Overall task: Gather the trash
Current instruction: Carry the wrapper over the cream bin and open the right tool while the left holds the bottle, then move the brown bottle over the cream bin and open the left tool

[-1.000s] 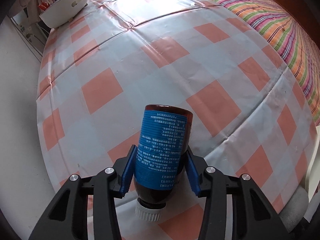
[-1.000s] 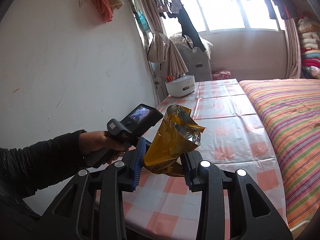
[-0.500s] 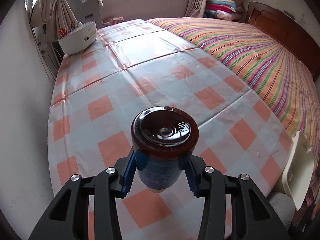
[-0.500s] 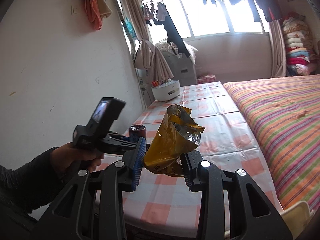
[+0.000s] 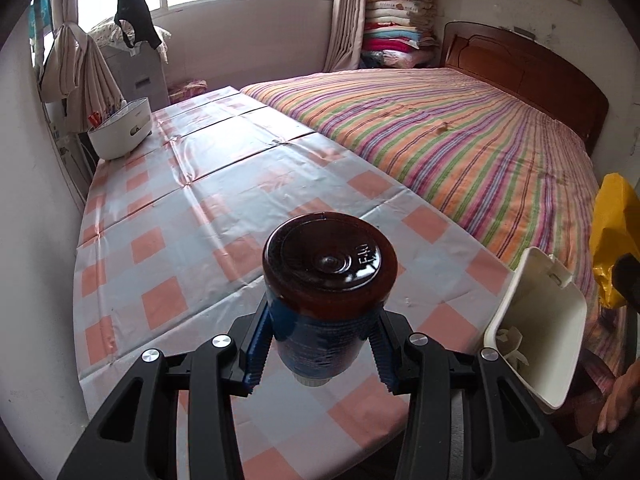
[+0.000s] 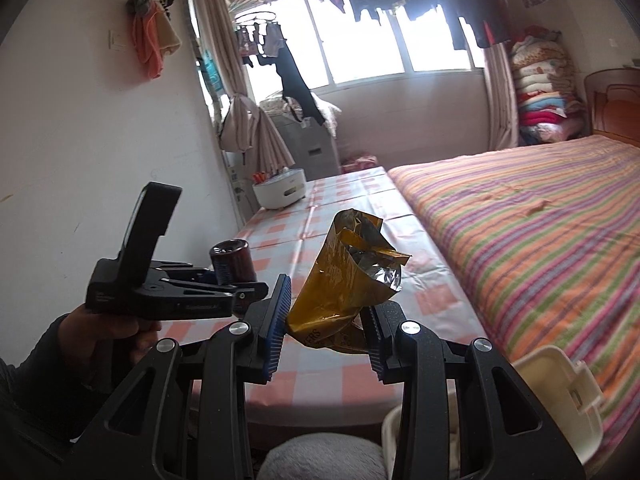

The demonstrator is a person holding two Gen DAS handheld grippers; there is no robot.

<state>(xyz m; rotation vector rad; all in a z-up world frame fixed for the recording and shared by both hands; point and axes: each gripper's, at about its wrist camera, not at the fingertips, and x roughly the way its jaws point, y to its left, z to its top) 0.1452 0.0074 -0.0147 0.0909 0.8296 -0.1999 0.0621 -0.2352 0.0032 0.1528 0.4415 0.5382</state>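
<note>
**A:** Between the blue ribbed pads of the left gripper [image 5: 320, 354], what is that?

**B:** A brown glass bottle with a blue printed label [image 5: 326, 300]. Its flat round base faces the camera and its white cap points back toward the handle. The pads pinch it on both sides of the label, and it hangs above the near end of the table, touching nothing else.

**A:** And the right gripper [image 6: 326, 330]?

**B:** Its jaws are pressed in on a crumpled golden foil snack bag [image 6: 348, 280], held by its lower end, the torn silver-lined mouth standing up and open. In the right wrist view the left gripper [image 6: 236, 286] with the bottle [image 6: 232, 260] sits just to the left of the bag, carried by a hand [image 6: 108, 336] in a dark sleeve.

**A:** Where is the bin?

**B:** A white plastic bin with a swing lid [image 5: 540, 328] stands at the near right, beside the table's corner and against the bed. Some pale scraps lie inside it. The right wrist view shows it [image 6: 560, 384] low on the right, partly behind the gripper's arm.

**A:** What lies beyond?

**B:** The table wears a glossy cloth of orange and pale checks [image 5: 160, 240]. At its far left corner sits a white round appliance [image 5: 120, 130]. To the right runs a bed with a striped cover [image 5: 460, 140] and a dark wooden headboard [image 5: 520, 64]. Folded blankets are stacked in the far corner [image 5: 400, 24], beside a window hung with clothes.
</note>
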